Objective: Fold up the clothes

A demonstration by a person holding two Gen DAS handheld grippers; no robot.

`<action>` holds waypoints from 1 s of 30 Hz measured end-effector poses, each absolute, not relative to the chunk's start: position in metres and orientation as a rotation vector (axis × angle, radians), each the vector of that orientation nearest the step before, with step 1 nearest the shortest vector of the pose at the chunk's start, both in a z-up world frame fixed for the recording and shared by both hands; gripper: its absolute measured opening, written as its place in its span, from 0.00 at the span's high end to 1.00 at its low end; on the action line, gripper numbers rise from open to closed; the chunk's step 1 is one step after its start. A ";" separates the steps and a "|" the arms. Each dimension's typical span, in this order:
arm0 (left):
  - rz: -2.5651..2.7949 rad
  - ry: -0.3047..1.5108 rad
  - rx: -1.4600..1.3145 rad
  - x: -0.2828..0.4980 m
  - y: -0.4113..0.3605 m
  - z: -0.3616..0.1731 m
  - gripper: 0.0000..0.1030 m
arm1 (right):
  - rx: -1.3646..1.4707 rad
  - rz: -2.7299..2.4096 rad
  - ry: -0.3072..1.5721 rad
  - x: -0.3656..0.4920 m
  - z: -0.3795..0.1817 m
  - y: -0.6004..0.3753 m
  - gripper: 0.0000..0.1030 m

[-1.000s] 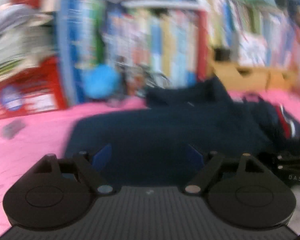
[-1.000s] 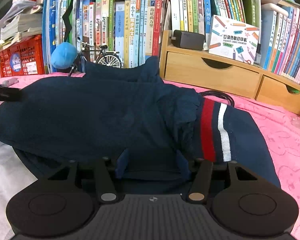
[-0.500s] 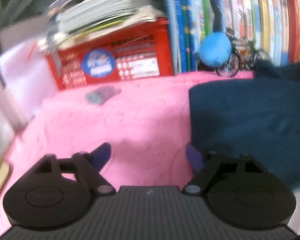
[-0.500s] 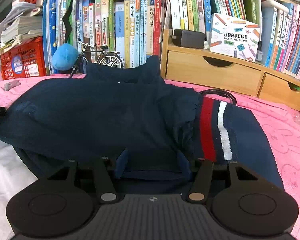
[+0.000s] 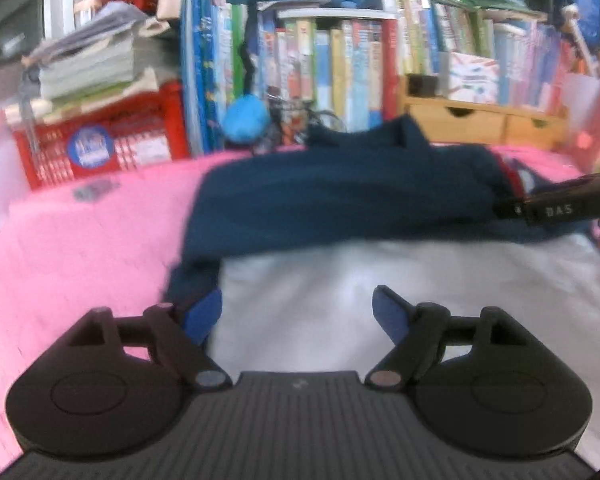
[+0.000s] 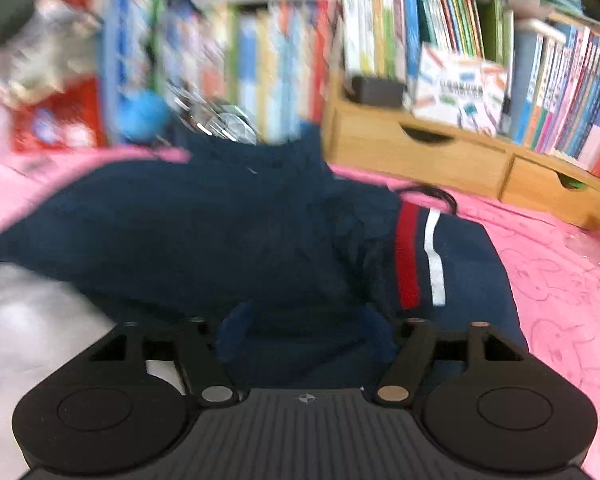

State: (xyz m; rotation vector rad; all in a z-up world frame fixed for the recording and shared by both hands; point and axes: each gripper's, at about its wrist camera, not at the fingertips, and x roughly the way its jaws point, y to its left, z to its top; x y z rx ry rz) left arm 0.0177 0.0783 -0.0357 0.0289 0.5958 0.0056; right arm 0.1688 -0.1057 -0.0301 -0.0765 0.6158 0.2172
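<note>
A navy garment (image 5: 340, 200) with a red and a white stripe (image 6: 408, 256) lies folded across the pink cover (image 5: 80, 248), its near edge over a white cloth (image 5: 380, 280). My left gripper (image 5: 296, 312) hovers over the white cloth beside the navy garment's left corner. Its jaws are opening with nothing between them. My right gripper (image 6: 308, 332) sits low at the garment's (image 6: 200, 240) near edge. Its jaws are opening with navy fabric still lying between the fingers. In the left wrist view, the right gripper (image 5: 560, 208) shows at the right edge.
A red crate (image 5: 100, 148) under stacked papers stands at the back left. Rows of books (image 5: 332, 68), a blue plush ball (image 5: 246, 120) and wooden drawers (image 6: 420, 152) line the back. A small grey object (image 5: 94, 192) lies on the pink cover.
My left gripper swung out left over the pink cover, then came back right to hover over the white cloth. My right gripper's fingers spread wider and it shifted a little.
</note>
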 end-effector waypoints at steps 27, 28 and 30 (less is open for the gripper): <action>-0.008 0.650 0.037 -0.025 0.050 -0.066 0.08 | -0.101 0.328 0.592 -0.016 -0.067 -0.107 0.00; -0.007 0.649 0.037 -0.025 0.050 -0.066 0.08 | -0.100 0.327 0.591 -0.016 -0.067 -0.108 0.00; -0.006 0.646 0.036 -0.026 0.050 -0.066 0.08 | -0.099 0.328 0.590 -0.015 -0.067 -0.107 0.00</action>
